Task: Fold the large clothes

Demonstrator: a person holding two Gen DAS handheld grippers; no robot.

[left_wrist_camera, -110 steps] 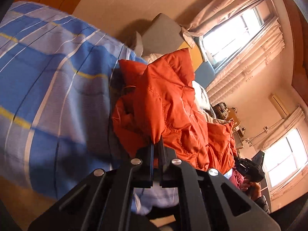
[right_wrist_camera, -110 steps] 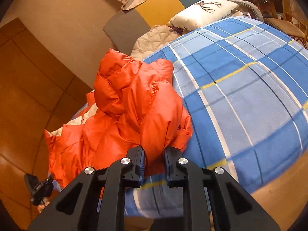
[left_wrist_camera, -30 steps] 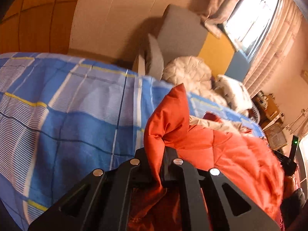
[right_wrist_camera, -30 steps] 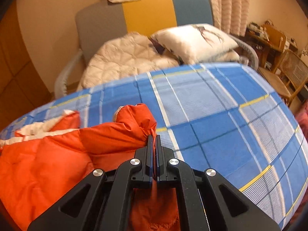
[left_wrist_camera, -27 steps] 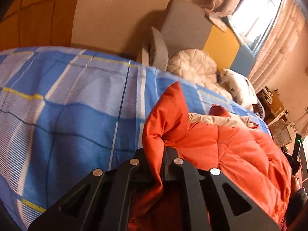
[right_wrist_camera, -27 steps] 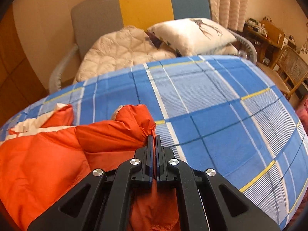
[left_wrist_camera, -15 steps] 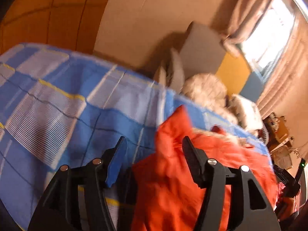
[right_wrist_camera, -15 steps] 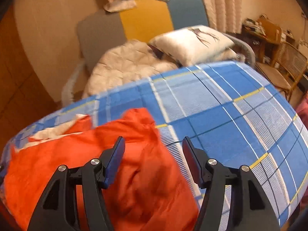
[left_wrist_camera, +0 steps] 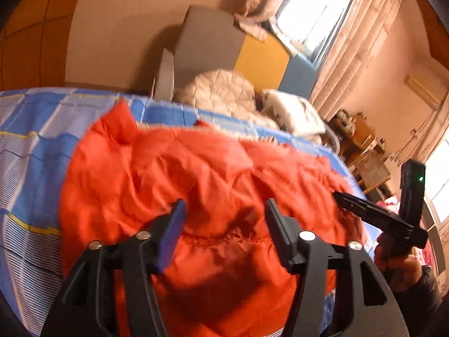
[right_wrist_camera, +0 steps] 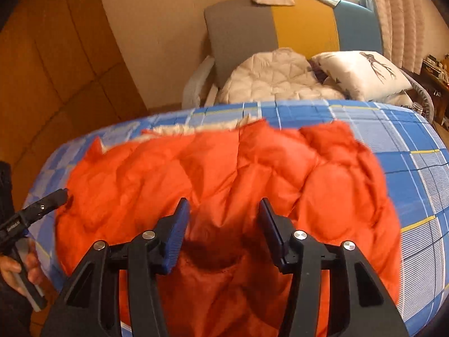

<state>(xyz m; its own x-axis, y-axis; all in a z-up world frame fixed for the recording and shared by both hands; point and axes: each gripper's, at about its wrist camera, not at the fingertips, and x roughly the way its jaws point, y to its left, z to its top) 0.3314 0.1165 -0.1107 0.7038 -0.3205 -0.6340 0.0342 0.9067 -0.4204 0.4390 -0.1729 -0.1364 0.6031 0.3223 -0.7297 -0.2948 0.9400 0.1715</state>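
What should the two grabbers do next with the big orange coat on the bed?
Probably lower both and pinch one side edge of the orange coat to fold it inward. It lies spread over the blue checked bed cover, and the left gripper and right gripper are open, holding nothing.
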